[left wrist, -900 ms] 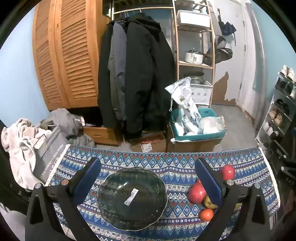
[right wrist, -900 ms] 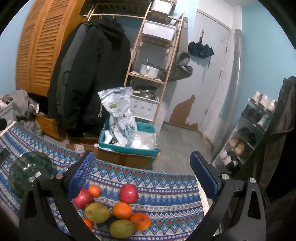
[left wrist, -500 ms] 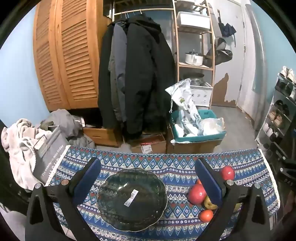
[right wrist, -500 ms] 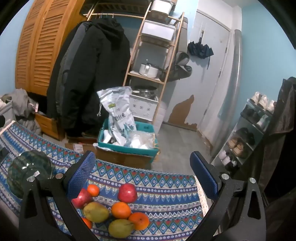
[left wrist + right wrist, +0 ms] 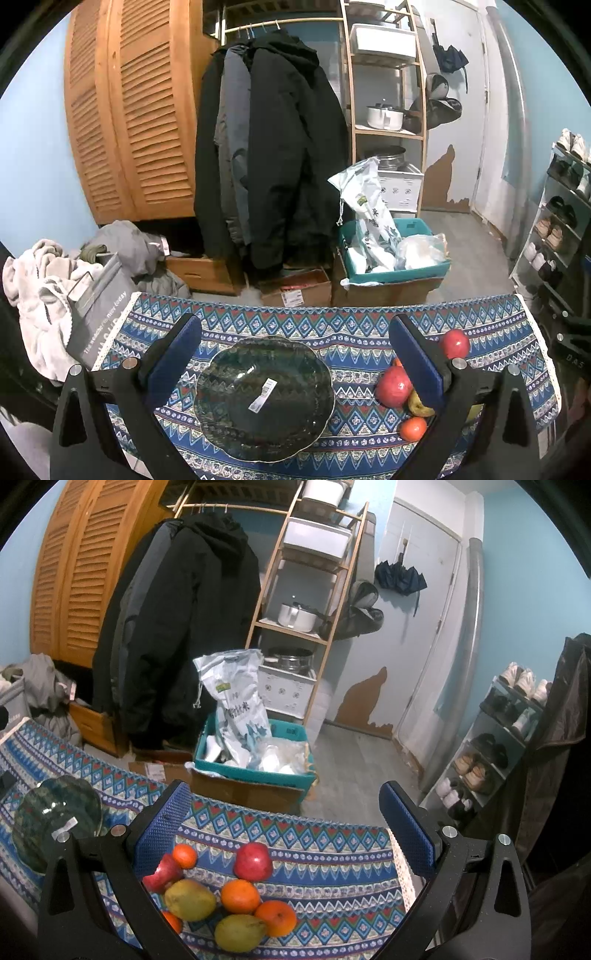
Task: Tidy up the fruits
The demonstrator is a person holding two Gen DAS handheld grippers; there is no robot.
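A dark green glass plate [image 5: 264, 397] with a white sticker lies on the patterned blue tablecloth [image 5: 351, 332]; it also shows at the left in the right wrist view [image 5: 55, 823]. My left gripper [image 5: 295, 354] is open and empty, held above the plate. Red apples [image 5: 393, 382], an orange [image 5: 413, 428] and a pear [image 5: 419, 404] lie right of the plate. My right gripper [image 5: 284, 827] is open and empty above the fruit: a red apple [image 5: 253, 861], oranges [image 5: 240, 896], pears [image 5: 189, 900].
The cloth's right edge [image 5: 400, 867] has a white lace trim. Beyond the table's far edge stand a teal bin with bags [image 5: 391, 254], cardboard boxes [image 5: 295, 290], hanging coats [image 5: 269, 158], a wooden shelf [image 5: 386, 122] and a shoe rack [image 5: 491, 746].
Both grippers have shifted only slightly; the right wrist view has drifted a little toward the fruit. Nothing was taken hold of or moved.
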